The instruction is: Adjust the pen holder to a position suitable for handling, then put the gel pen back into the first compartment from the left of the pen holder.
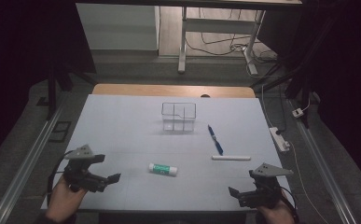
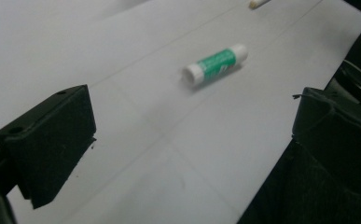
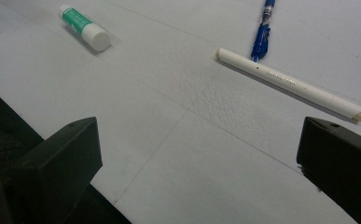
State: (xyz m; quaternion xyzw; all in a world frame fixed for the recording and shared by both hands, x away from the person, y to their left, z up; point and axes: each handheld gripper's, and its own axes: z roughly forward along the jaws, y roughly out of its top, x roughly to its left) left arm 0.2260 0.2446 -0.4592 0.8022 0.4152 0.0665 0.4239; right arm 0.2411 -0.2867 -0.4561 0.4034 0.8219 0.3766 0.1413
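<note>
Both grippers, left (image 1: 104, 179) and right (image 1: 241, 192), gape empty; the glue stick (image 1: 163, 169) lies ahead of the left: straddle its middle squarely before closing

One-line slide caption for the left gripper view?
Left gripper, jaws wide open and empty, faces a green-and-white glue stick lying on the white table.

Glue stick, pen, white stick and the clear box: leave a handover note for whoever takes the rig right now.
Left tongs: open, empty, at the near left of the table.
Right tongs: open, empty, near right.
Glue stick lies near centre. White stick and blue pen lie right of centre, ends close together.
Clear divided box looks empty.
Done: nothing is in the box. Left: likely all three.
</note>
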